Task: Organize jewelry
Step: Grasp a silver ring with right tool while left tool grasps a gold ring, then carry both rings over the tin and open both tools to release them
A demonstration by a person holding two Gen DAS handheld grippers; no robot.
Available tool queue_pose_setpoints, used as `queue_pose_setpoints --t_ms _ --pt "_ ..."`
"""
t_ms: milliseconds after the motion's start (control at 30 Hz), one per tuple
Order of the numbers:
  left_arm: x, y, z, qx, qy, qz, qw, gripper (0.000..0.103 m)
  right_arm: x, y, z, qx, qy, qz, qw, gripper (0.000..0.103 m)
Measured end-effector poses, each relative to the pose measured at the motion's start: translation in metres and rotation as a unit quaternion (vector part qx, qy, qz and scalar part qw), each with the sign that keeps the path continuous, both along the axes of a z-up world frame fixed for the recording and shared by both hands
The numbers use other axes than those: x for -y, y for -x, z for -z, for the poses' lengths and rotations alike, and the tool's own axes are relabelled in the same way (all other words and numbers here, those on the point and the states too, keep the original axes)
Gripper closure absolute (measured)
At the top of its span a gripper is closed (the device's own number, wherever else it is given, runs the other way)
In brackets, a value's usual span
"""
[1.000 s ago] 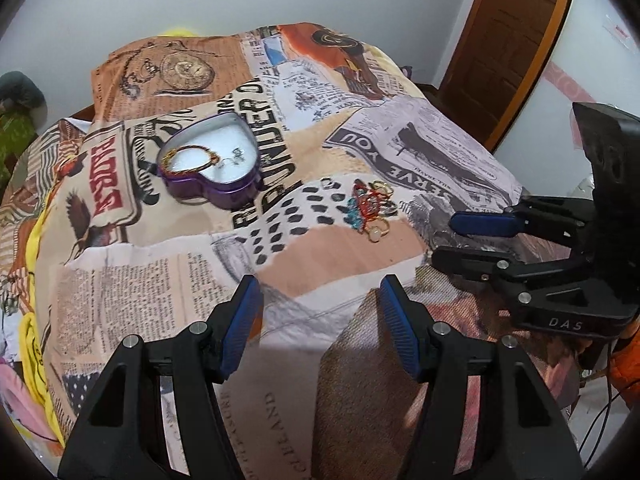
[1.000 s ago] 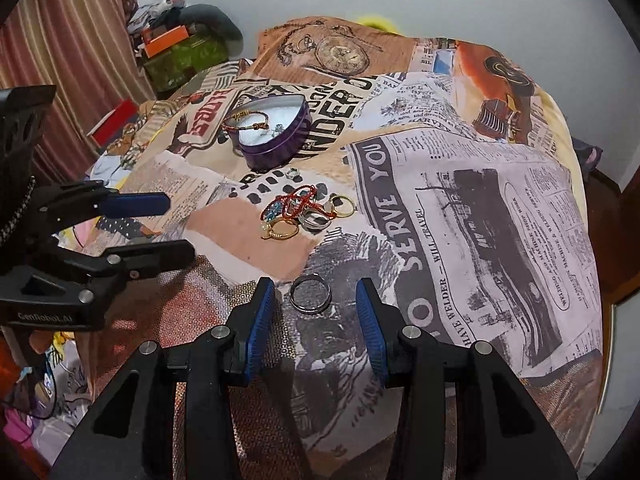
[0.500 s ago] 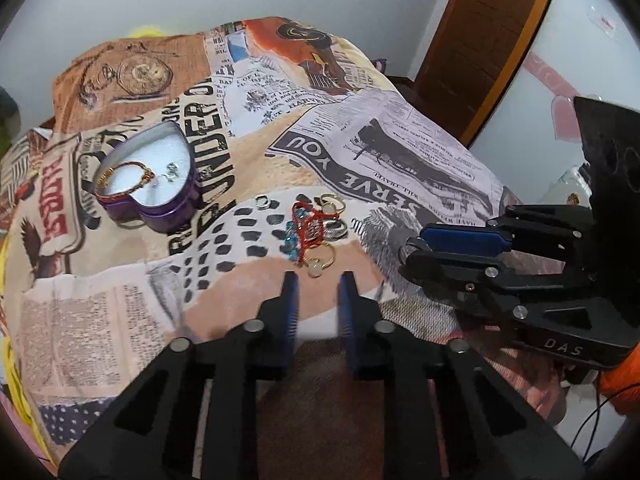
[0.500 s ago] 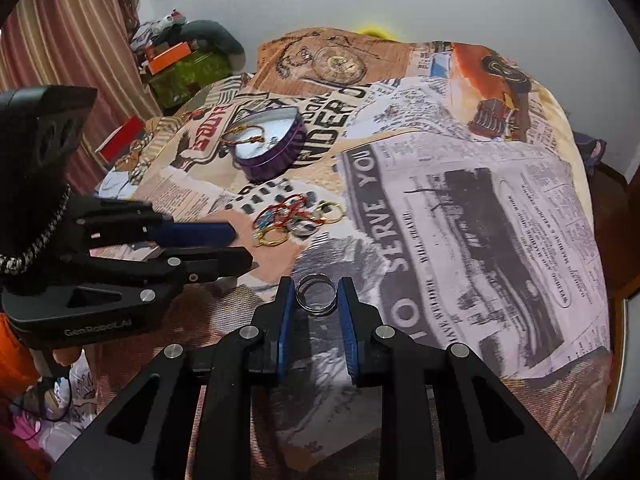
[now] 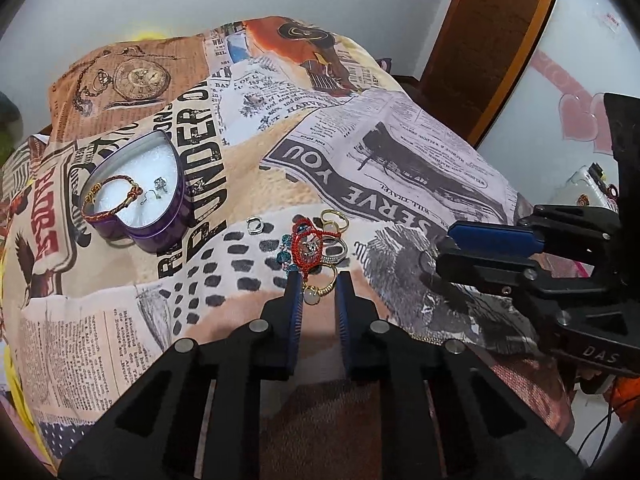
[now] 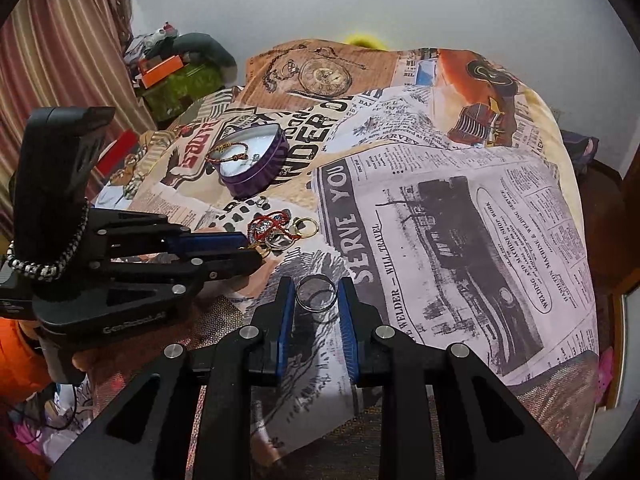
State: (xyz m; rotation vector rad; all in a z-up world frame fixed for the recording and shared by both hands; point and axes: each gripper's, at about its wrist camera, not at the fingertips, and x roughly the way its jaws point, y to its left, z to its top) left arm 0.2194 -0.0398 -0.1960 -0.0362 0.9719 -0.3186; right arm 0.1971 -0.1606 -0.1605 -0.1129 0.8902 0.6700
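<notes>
Two fisheye views, each looking forward and downward along a gripper's own two fingers, which fill the lower centre of each frame, close over a bed with a newspaper-print cover (image 5: 400, 152). Both face the white far wall. The left wrist view shows the right gripper (image 5: 430, 254) at right centre; the right wrist view shows the left gripper (image 6: 250, 250) at left centre. Both share the purple heart-shaped tin (image 5: 136, 196) (image 6: 256, 164), upper left, and the jewelry pile (image 5: 316, 246) (image 6: 284, 230) near centre.

path to heart tin (image 5: 160, 216) open | jewelry pile (image 5: 316, 244) crowds left tongs (image 5: 318, 288)
</notes>
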Motion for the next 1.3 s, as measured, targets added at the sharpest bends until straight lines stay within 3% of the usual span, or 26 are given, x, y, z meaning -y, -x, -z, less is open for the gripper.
queue_pose_setpoints --t_ms 600,1300 --pt "-0.016 0.031 -0.014 0.023 -0.003 -0.014 0.9996 0.089 -0.009 0.004 -0.021 0.02 -0.011 0.005 1.0 0.083" --pt "-0.093 0.033 -0.074 0.116 0.004 -0.081 0.99 0.089 -0.07 -0.012 -0.061 0.072 -0.033 -0.026 0.996 0.083"
